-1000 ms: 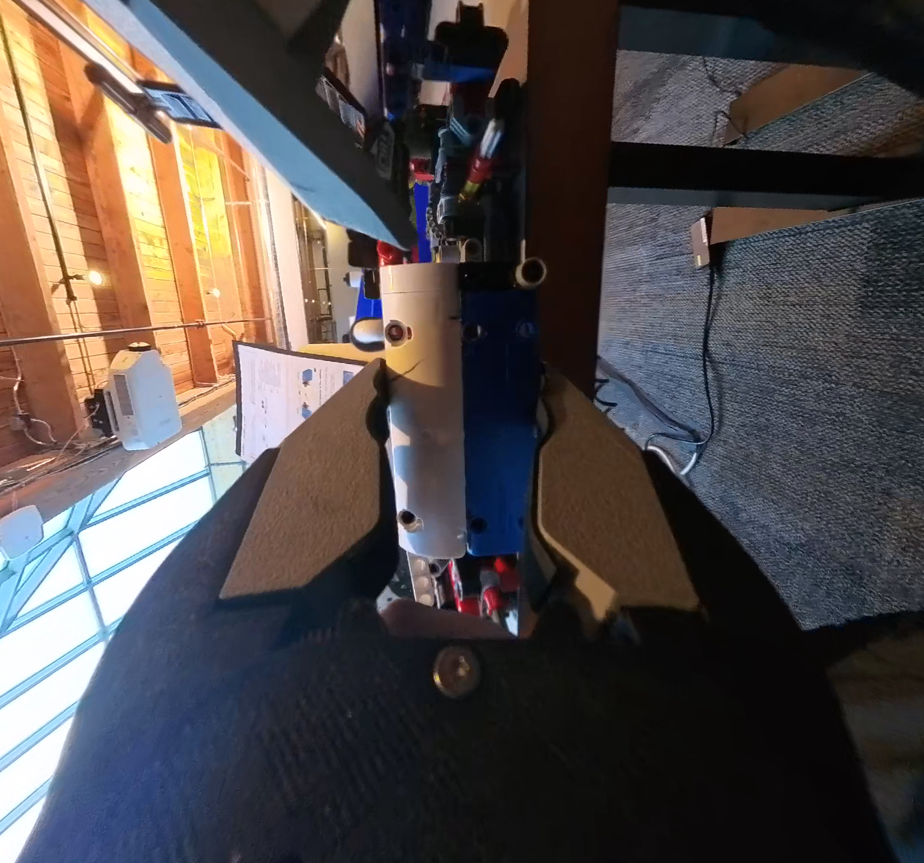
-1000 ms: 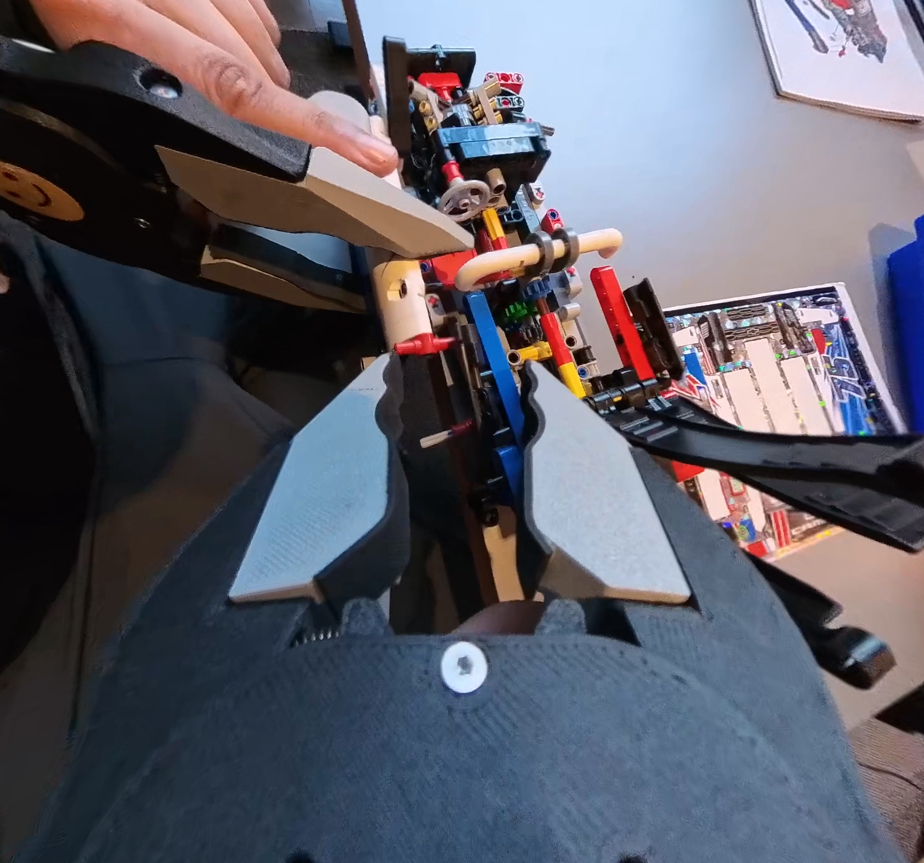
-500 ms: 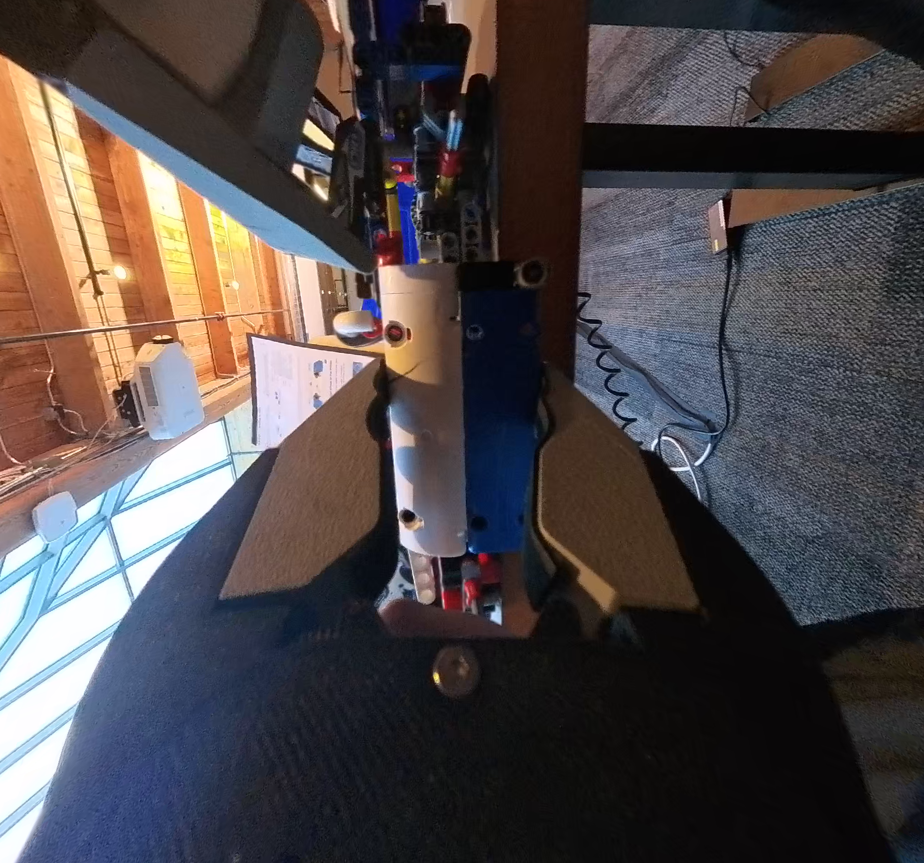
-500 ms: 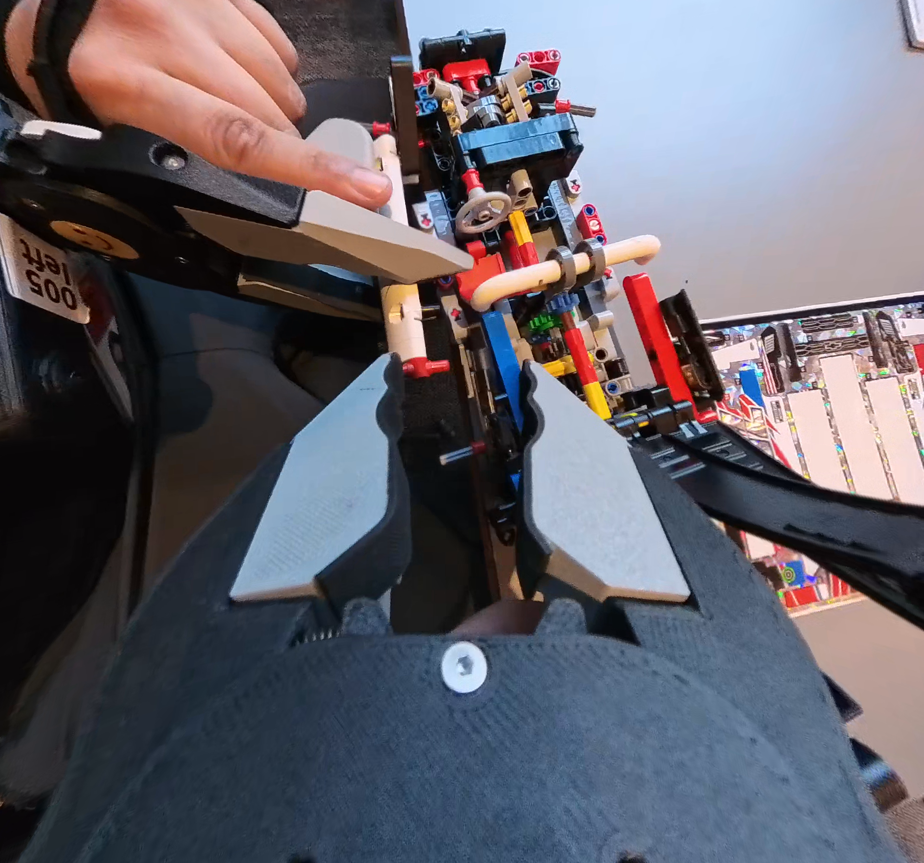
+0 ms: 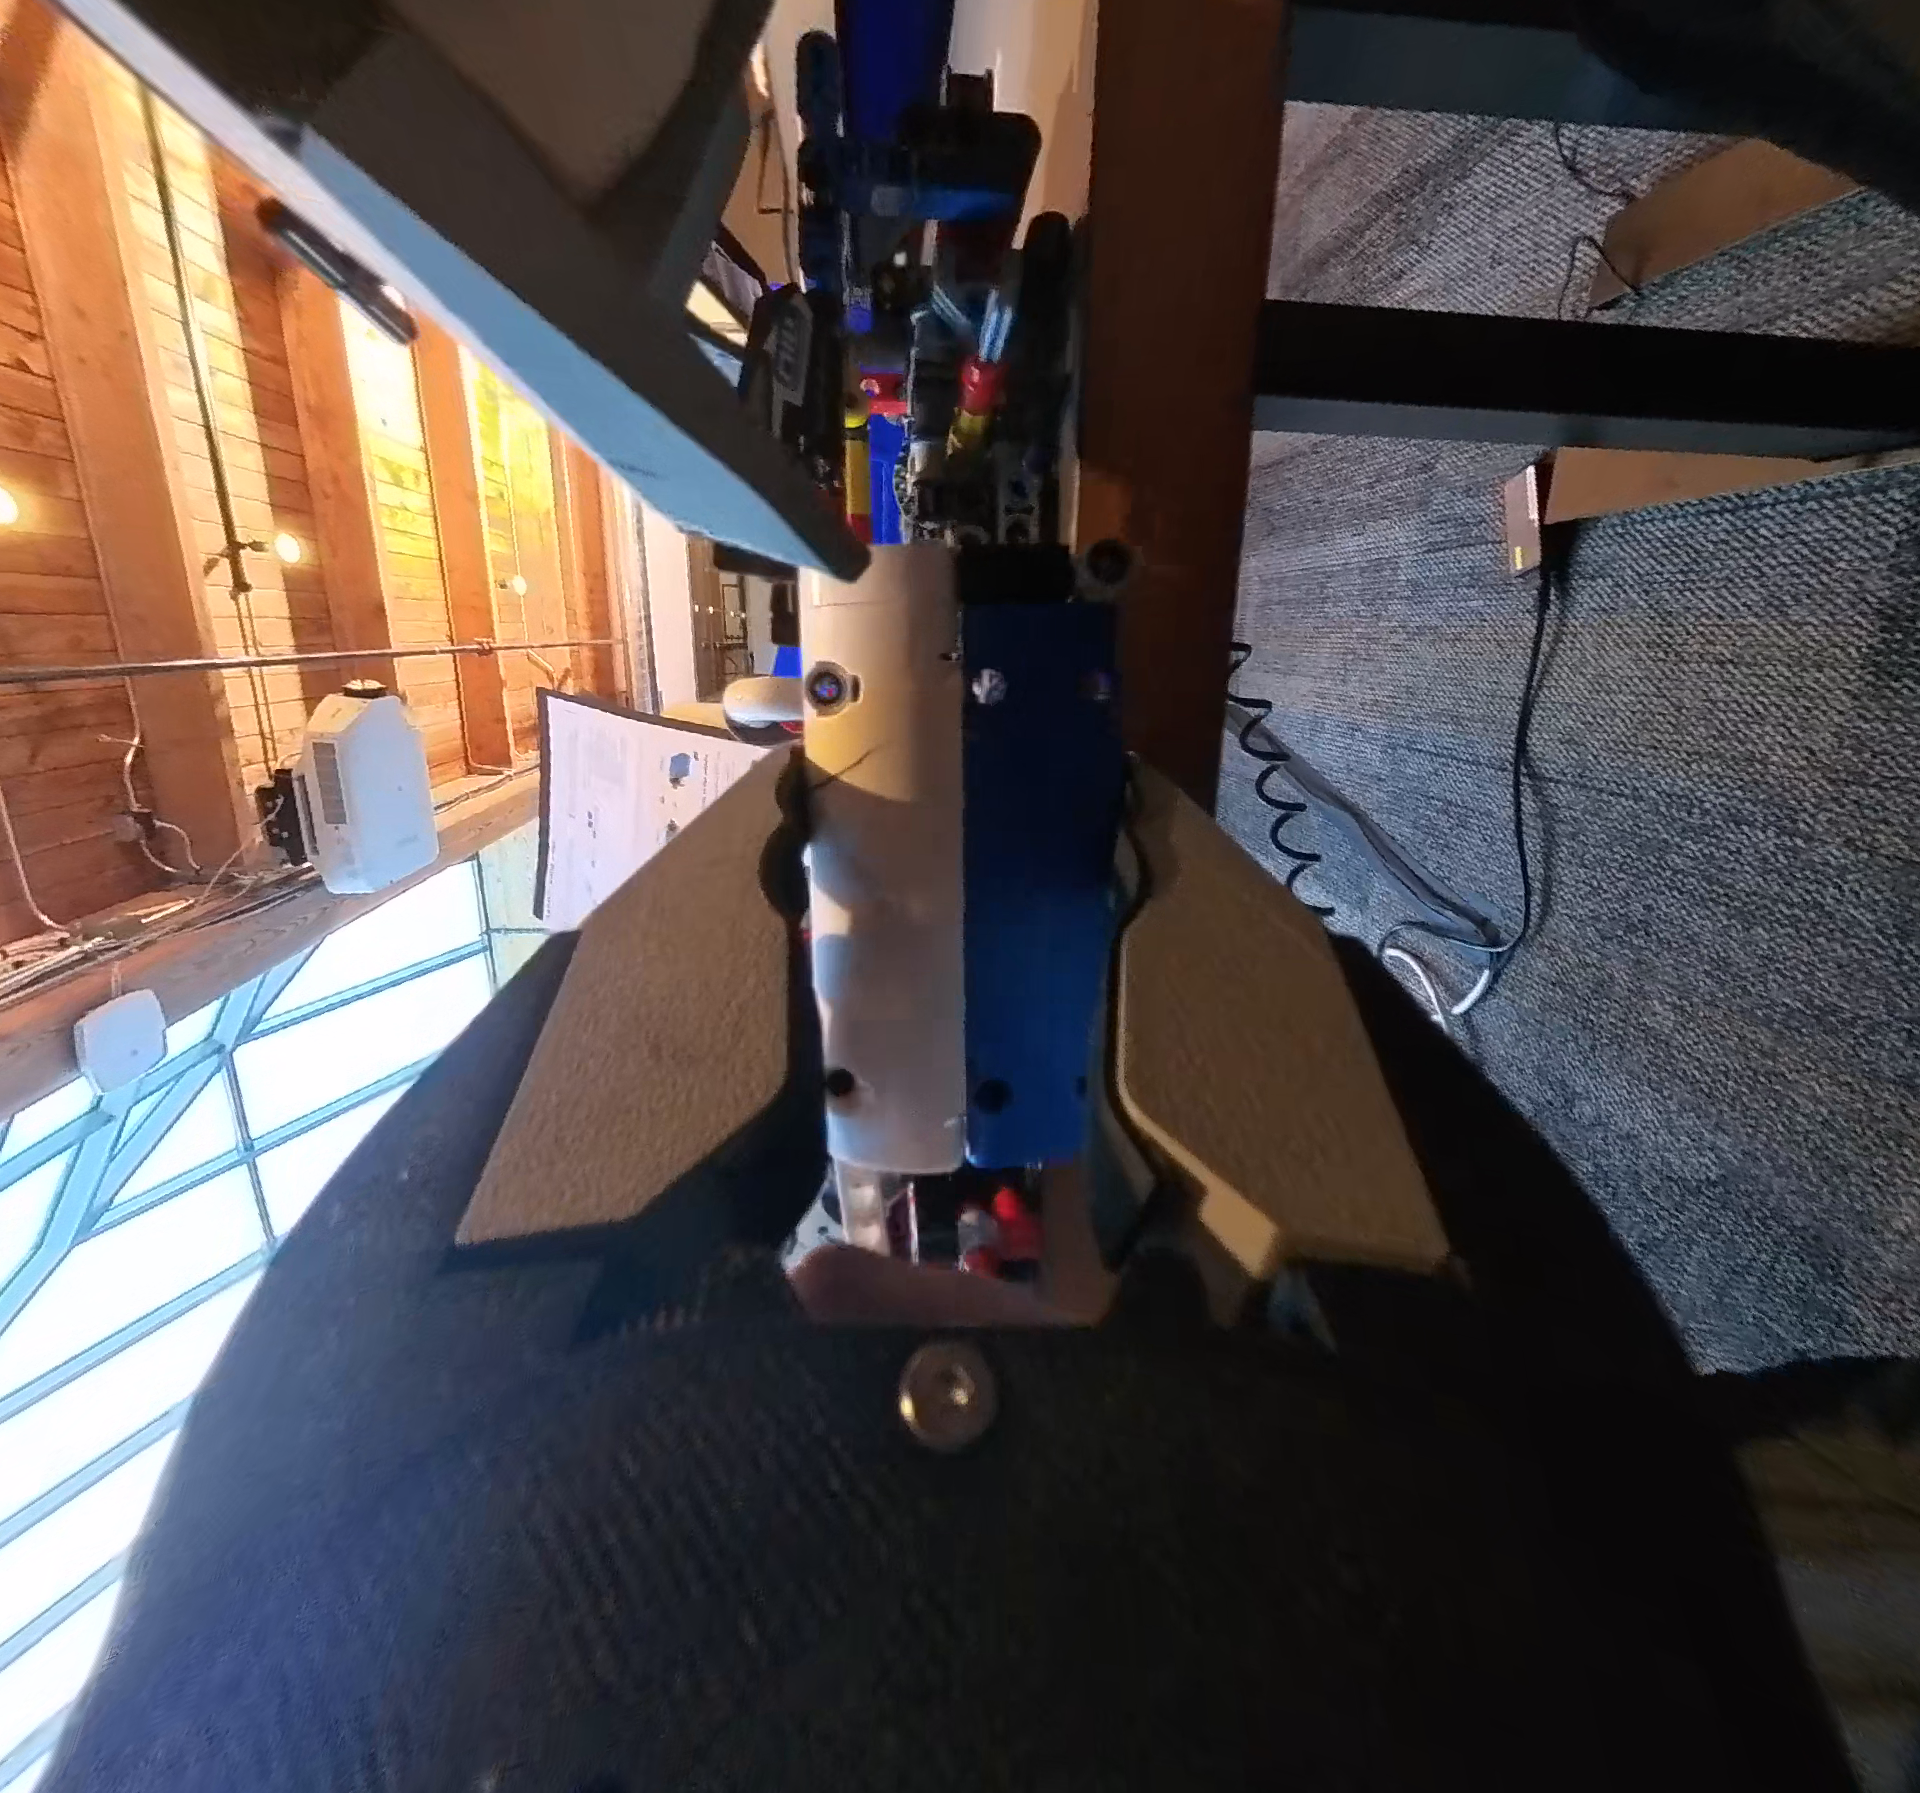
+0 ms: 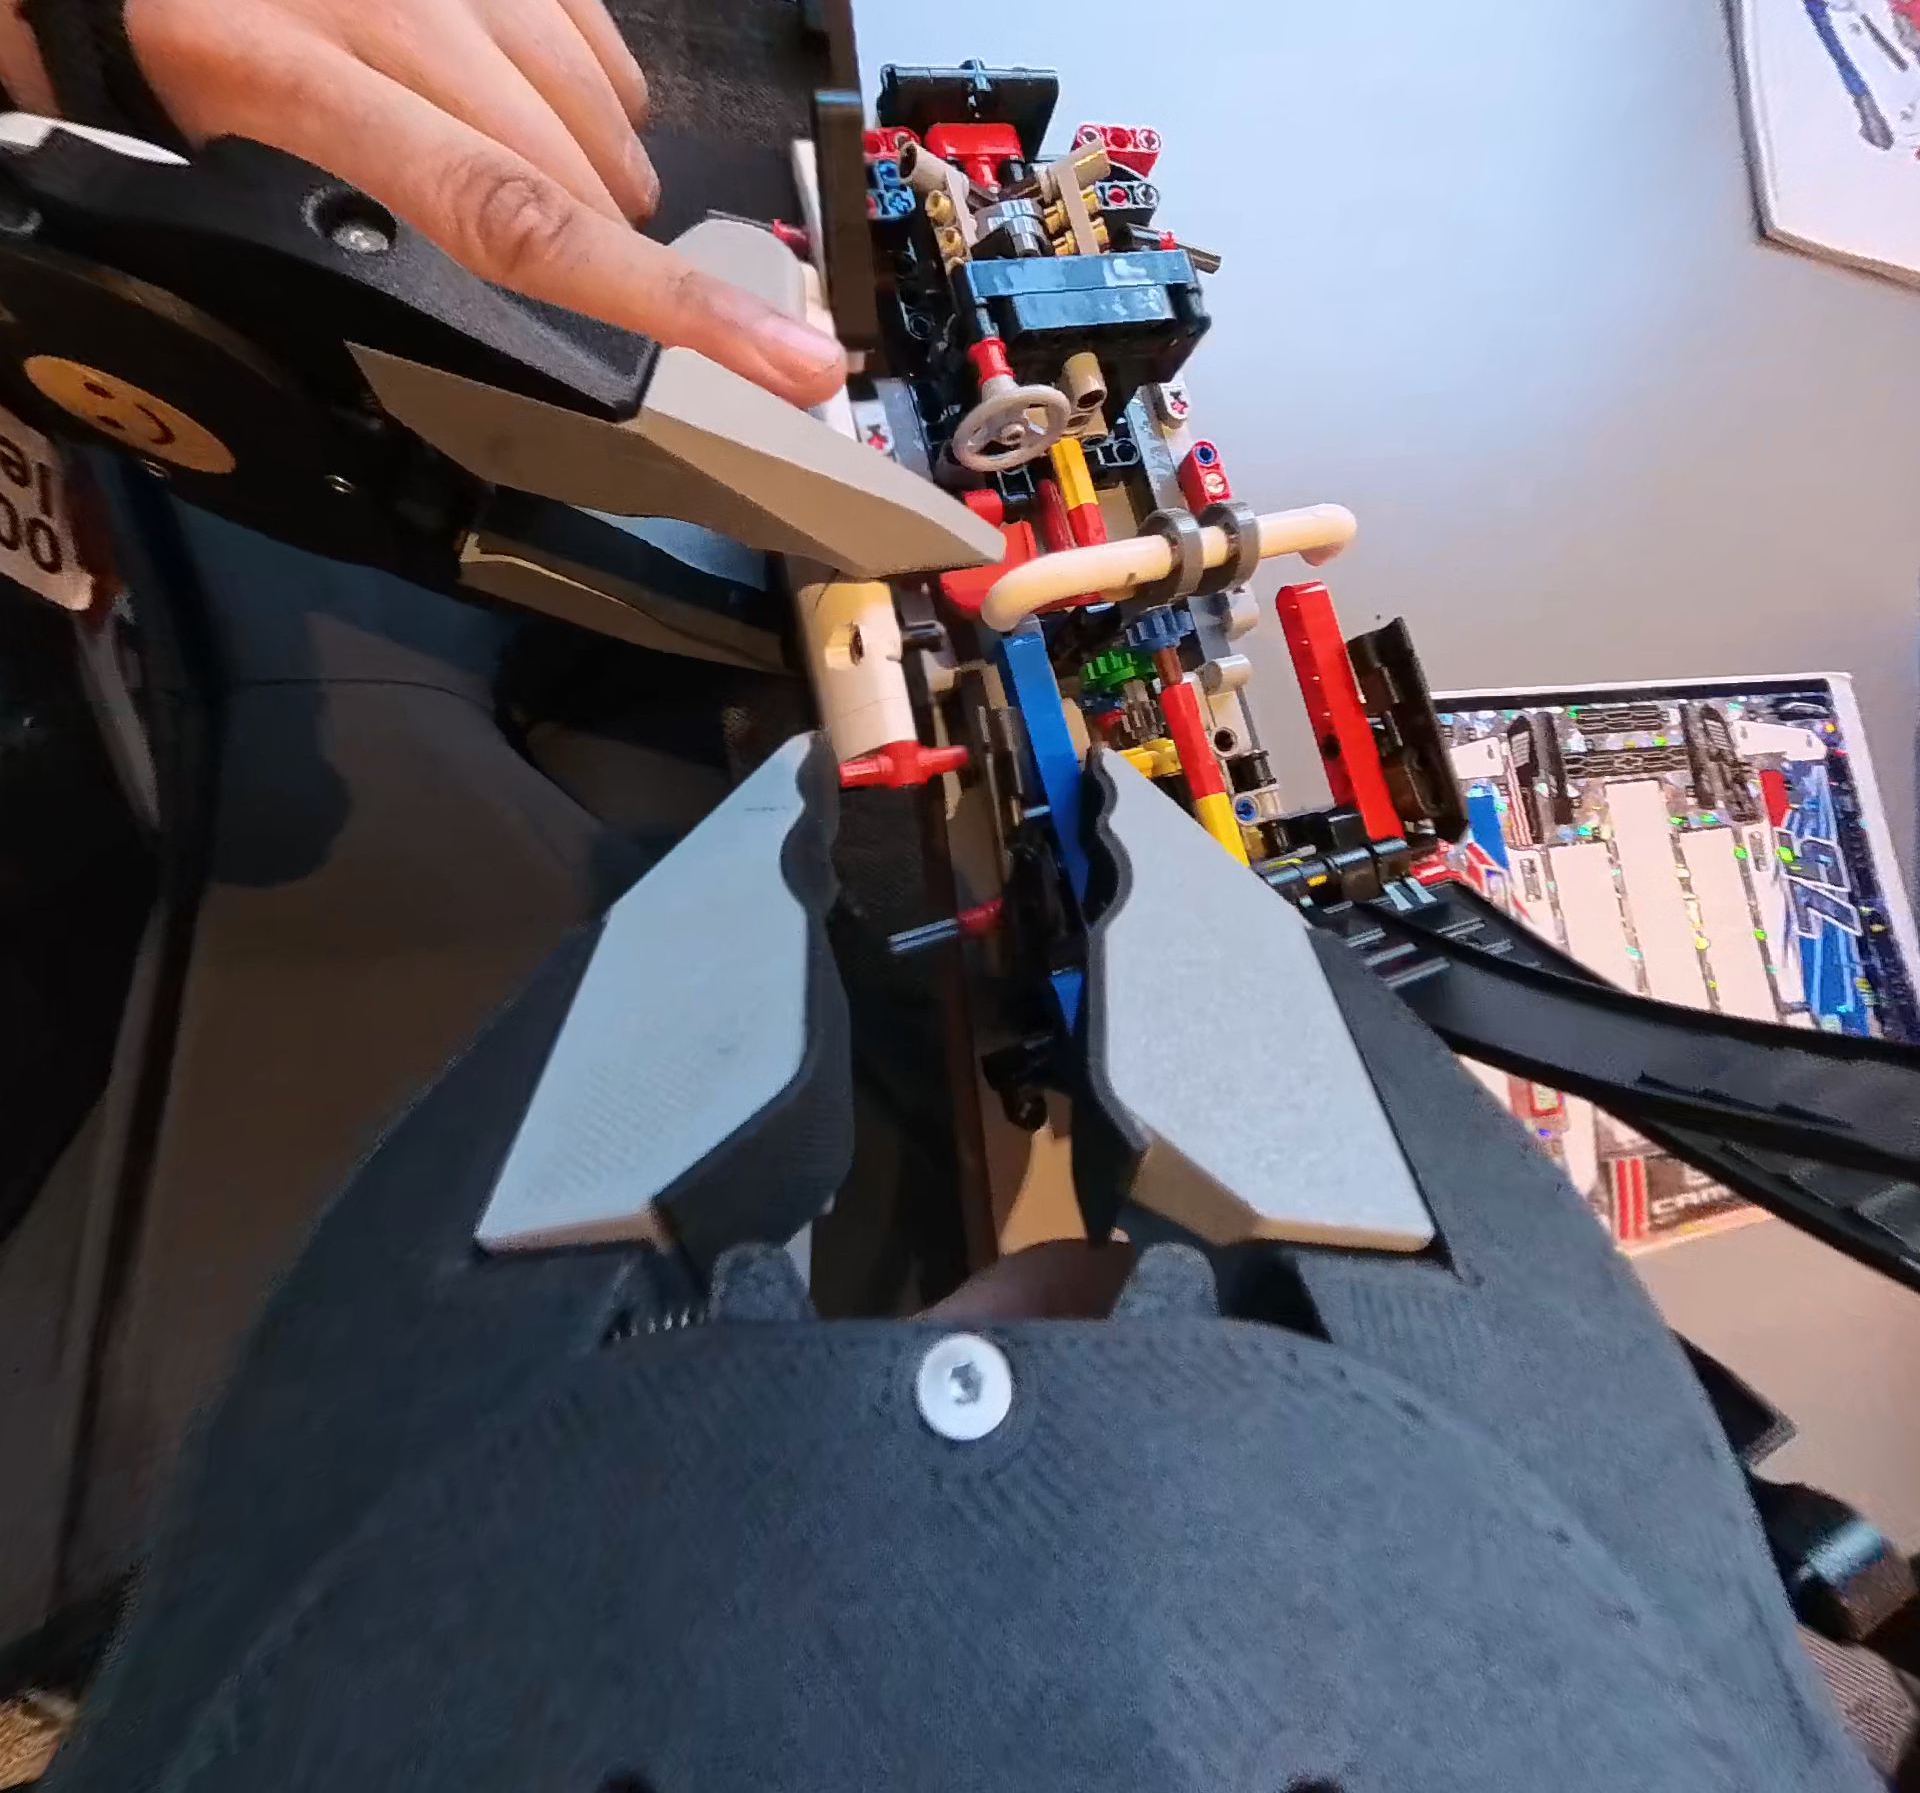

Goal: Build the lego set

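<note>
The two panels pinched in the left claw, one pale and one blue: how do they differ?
The white panel sits on the left, the blue panel on the right. The white panel looks rounded and catches the light; the blue panel looks flat and dark. The white panel carries a red pin near its top; the blue one shows only holes. Both stand side by side, clamped in the left claw.

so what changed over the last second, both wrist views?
Small shifts only: the right hand-held gripper tilted, so the wall picture slid rightward; nothing taken or released. The left hand-held gripper stays clamped on the lego model, the right likewise.
</note>
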Demonstrator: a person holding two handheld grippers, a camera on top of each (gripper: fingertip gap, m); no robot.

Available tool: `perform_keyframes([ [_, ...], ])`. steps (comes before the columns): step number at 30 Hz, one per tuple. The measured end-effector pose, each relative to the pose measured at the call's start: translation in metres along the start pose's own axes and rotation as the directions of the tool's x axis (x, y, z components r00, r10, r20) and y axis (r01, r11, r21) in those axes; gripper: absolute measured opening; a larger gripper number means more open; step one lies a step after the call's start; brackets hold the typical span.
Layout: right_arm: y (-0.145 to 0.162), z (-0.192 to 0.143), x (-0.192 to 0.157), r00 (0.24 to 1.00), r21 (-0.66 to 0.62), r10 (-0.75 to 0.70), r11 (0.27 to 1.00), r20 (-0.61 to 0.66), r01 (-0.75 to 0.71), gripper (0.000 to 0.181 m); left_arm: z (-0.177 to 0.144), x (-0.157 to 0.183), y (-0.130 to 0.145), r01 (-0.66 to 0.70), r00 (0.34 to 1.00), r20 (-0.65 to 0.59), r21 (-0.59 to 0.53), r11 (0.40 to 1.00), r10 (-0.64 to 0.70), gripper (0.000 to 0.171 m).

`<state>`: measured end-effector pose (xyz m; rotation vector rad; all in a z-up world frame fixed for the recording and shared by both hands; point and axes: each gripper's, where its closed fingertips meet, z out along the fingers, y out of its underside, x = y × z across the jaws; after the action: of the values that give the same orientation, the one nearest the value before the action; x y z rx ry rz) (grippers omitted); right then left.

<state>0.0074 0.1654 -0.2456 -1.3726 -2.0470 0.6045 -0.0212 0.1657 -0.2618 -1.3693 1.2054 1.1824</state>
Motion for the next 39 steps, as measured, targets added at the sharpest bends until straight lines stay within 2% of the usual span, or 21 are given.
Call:
perform_keyframes([
  [3, 0.001, 0.002, 0.002, 0.999, -0.019, -0.035, 0.999, -0.023, 0.034, 0.043, 0.002, 0.003, 0.0, 0.013, 1.0, -0.018, -0.01, 1.0, -0.013, 0.055],
  [9, 0.002, 0.0, -0.004, 0.999, -0.012, -0.045, 0.999, 0.029, 0.045, 0.057, 0.003, 0.003, -0.004, -0.003, 1.0, -0.017, -0.006, 1.0, 0.003, 0.055],
  [13, 0.004, 0.001, -0.001, 0.998, -0.036, -0.052, 0.998, 0.024, 0.053, 0.053, 0.004, 0.005, -0.003, -0.003, 0.999, -0.046, -0.023, 1.0, 0.002, 0.055],
  [19, 0.0, -0.001, -0.011, 0.997, -0.071, -0.006, 0.997, 0.071, 0.011, 0.057, -0.002, 0.008, -0.003, -0.001, 0.998, -0.066, -0.051, 0.999, -0.002, 0.055],
  [24, -0.002, 0.0, -0.018, 1.0, -0.082, -0.015, 0.997, 0.025, 0.017, 0.061, -0.012, 0.01, -0.002, -0.023, 0.998, -0.058, -0.039, 0.999, 0.021, 0.055],
  [27, -0.005, -0.003, -0.014, 1.0, -0.062, -0.001, 0.998, -0.007, 0.0, 0.062, -0.015, 0.011, 0.001, -0.044, 0.998, -0.054, -0.034, 0.998, 0.043, 0.055],
  [29, 0.001, -0.001, -0.009, 1.0, -0.094, -0.001, 0.996, -0.027, -0.001, 0.062, -0.013, 0.009, 0.0, -0.049, 0.998, -0.037, -0.03, 0.998, 0.048, 0.055],
  [34, 0.011, 0.004, -0.01, 0.999, -0.175, -0.029, 0.984, -0.024, 0.024, 0.062, -0.006, 0.003, -0.004, -0.039, 0.999, -0.007, -0.037, 0.999, 0.039, 0.055],
  [39, 0.009, 0.002, -0.011, 1.0, -0.148, 0.028, 0.989, -0.006, -0.028, 0.058, -0.011, 0.007, -0.002, -0.032, 0.999, -0.009, -0.05, 0.998, 0.032, 0.055],
])
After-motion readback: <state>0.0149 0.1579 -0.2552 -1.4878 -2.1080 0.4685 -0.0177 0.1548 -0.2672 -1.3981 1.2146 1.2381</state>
